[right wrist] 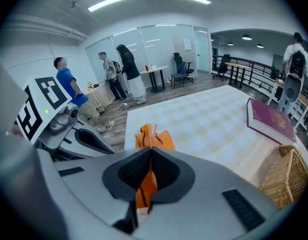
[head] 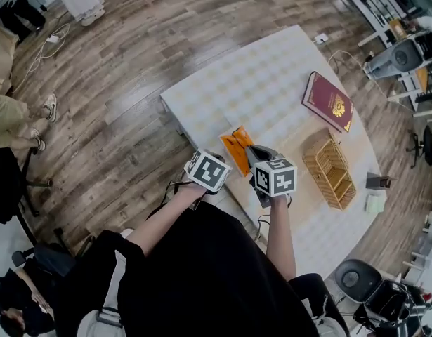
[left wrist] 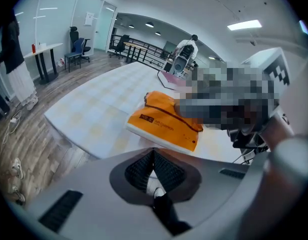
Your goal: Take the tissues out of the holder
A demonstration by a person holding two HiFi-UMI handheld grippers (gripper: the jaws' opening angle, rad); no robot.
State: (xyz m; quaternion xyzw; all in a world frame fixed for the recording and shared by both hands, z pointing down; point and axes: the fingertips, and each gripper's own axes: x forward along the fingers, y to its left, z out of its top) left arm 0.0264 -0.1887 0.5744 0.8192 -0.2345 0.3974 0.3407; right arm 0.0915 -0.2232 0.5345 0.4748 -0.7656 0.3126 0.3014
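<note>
An orange tissue pack (head: 236, 148) hangs over the near left part of the white checked table (head: 258, 83), pinched at one end. My right gripper (head: 253, 156) is shut on it; in the right gripper view the orange wrapper (right wrist: 152, 137) runs between the closed pads. In the left gripper view the pack (left wrist: 166, 121) shows just ahead, above the table's edge. My left gripper (left wrist: 154, 159) is shut with nothing seen in it; its marker cube (head: 207, 170) sits left of the pack. The wicker holder (head: 330, 173) stands to the right and looks empty.
A dark red book (head: 328, 102) lies at the table's far right. Small items (head: 376, 192) lie at the right edge. People stand on the wood floor at the left (head: 19, 118). An office chair (head: 360, 283) is at the lower right.
</note>
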